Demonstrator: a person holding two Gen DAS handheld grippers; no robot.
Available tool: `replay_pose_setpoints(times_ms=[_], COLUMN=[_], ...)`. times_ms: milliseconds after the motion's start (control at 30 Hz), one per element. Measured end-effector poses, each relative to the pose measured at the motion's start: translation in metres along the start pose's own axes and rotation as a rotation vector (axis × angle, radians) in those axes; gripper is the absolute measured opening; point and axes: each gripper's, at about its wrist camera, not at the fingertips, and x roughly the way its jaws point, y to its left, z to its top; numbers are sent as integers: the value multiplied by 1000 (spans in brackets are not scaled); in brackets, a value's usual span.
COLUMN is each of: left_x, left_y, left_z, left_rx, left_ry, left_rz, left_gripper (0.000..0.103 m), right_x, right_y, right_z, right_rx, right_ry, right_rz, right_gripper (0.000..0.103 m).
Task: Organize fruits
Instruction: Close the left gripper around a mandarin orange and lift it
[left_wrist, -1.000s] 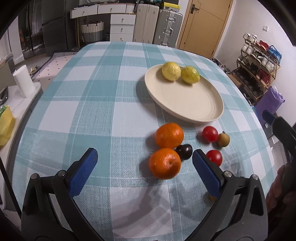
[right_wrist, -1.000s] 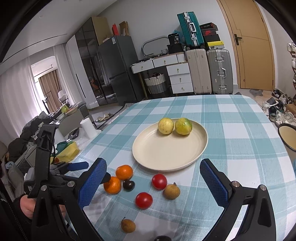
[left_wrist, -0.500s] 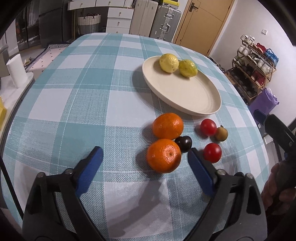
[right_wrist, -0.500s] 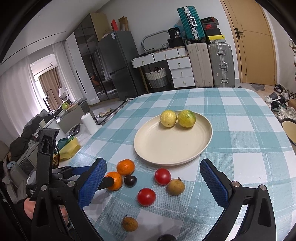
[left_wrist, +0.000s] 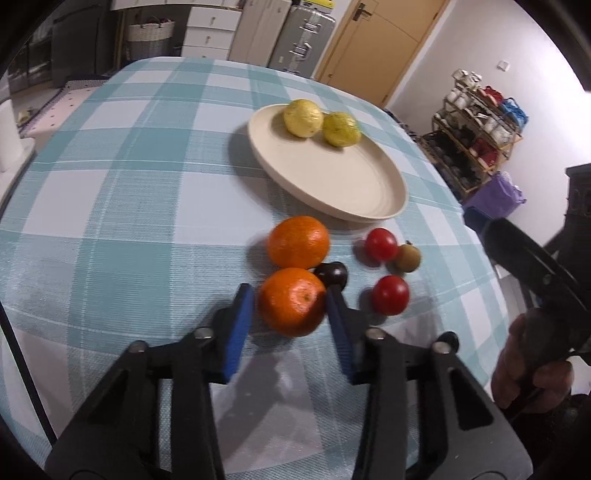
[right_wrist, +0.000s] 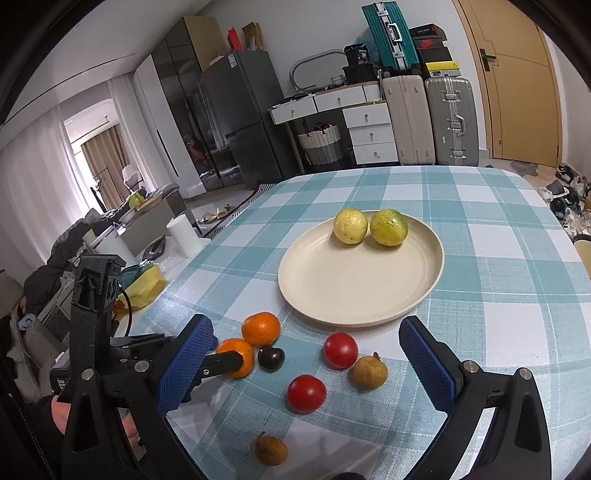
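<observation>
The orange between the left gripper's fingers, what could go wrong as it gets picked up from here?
1. The near orange touches the far orange and a dark plum; the left gripper, whose right finger lies against the plum, may nudge them rolling.
2. The fingers sit at the orange's near half, so it could squirt forward.
3. The plate already holds two yellow fruits at its far side; a hard drop could knock them.

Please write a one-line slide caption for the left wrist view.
Left claw closing around the nearer orange, with two yellow-green citrus fruits on the cream plate.
</observation>
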Motion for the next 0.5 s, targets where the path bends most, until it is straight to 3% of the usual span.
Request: replay_pose_setpoints(times_ms=[167,500], left_x=[0,-15], left_y=[2,5], left_z=[0,-2], left_rx=[-9,11], left_ry=[2,-38], left_rz=[-26,19], left_gripper=[34,34], right_x=[2,6], right_y=[5,9], right_z=[1,4], right_rx=[-6,-7], right_ry=[9,17], right_rz=[9,27], right_gripper=[103,103])
